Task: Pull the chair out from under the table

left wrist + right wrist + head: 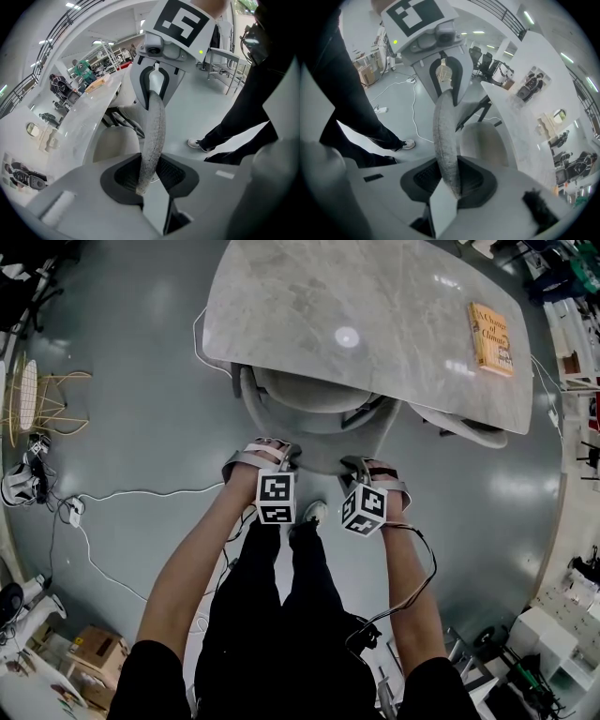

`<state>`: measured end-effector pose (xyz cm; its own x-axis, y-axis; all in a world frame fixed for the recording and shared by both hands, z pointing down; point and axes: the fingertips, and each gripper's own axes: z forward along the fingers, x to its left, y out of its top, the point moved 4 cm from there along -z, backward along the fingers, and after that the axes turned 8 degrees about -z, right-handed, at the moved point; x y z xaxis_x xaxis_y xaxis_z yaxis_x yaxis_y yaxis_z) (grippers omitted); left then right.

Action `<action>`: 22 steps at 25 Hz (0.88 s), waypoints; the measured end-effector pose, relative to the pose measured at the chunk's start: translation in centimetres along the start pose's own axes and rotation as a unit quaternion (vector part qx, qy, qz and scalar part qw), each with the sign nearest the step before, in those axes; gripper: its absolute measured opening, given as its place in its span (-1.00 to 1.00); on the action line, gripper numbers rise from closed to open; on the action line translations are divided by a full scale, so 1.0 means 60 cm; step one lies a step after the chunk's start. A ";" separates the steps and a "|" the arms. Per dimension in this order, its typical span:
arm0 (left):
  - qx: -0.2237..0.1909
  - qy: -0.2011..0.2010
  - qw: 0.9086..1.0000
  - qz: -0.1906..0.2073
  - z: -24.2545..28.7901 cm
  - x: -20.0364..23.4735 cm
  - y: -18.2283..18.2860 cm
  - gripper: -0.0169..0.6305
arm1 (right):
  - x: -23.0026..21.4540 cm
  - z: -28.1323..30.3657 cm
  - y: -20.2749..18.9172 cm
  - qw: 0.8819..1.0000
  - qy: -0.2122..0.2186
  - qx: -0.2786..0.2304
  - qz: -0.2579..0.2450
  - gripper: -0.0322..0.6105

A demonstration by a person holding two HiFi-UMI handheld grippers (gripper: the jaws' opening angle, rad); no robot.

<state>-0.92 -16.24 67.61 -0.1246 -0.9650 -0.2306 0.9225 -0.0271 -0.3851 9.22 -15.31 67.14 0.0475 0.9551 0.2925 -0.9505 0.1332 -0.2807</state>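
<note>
Orange book (491, 337), white cable (159, 491) across grey floor (131, 381), cardboard box (97, 650), yellow wire stool (54, 396).

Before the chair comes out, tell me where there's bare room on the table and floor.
The table is bare except the book at its right edge. The floor is open between table and wire stool. Crowded: cables at left, the person's legs right behind the chair.
</note>
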 end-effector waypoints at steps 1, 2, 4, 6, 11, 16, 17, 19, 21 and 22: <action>0.001 -0.001 1.000 0.001 -0.001 -0.005 0.000 -0.63 | 0.005 -0.001 0.000 1.000 0.001 0.000 0.000 -0.59; 0.002 -0.002 1.000 0.001 -0.002 -0.009 0.000 -0.63 | 0.010 -0.002 0.001 1.000 0.003 -0.001 0.000 -0.60; 0.003 -0.003 1.000 0.002 -0.004 -0.018 0.000 -0.63 | 0.019 -0.004 0.002 1.000 0.006 -0.002 0.000 -0.60; 0.004 -0.001 1.000 0.003 -0.005 -0.024 -0.002 -0.63 | 0.027 -0.004 0.004 1.000 0.009 -0.002 0.000 -0.60; 0.006 -0.004 1.000 0.006 -0.006 -0.043 0.000 -0.64 | 0.046 -0.008 0.002 1.000 0.014 -0.001 0.000 -0.61; 0.008 -0.009 1.000 0.014 -0.011 -0.060 -0.007 -0.64 | 0.064 -0.009 0.011 1.000 0.020 -0.001 -0.001 -0.62; 0.009 -0.009 1.000 0.015 -0.011 -0.063 -0.008 -0.65 | 0.067 -0.008 0.012 1.000 0.021 -0.001 -0.002 -0.62; 0.010 -0.011 1.000 0.019 -0.012 -0.067 -0.010 -0.65 | 0.072 -0.008 0.015 1.000 0.023 -0.002 -0.002 -0.63; 0.010 -0.012 1.000 0.021 -0.016 -0.069 -0.010 -0.65 | 0.074 -0.010 0.017 1.000 0.023 -0.002 -0.002 -0.62; 0.009 -0.013 1.000 0.022 -0.018 -0.069 -0.010 -0.65 | 0.074 -0.011 0.018 1.000 0.023 -0.003 -0.002 -0.63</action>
<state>-1.34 -11.95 67.86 -0.0752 -0.9717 -0.2238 0.9335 0.0103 -0.3584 8.61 -10.76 67.52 0.0646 0.9657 0.2513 -0.9486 0.1376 -0.2850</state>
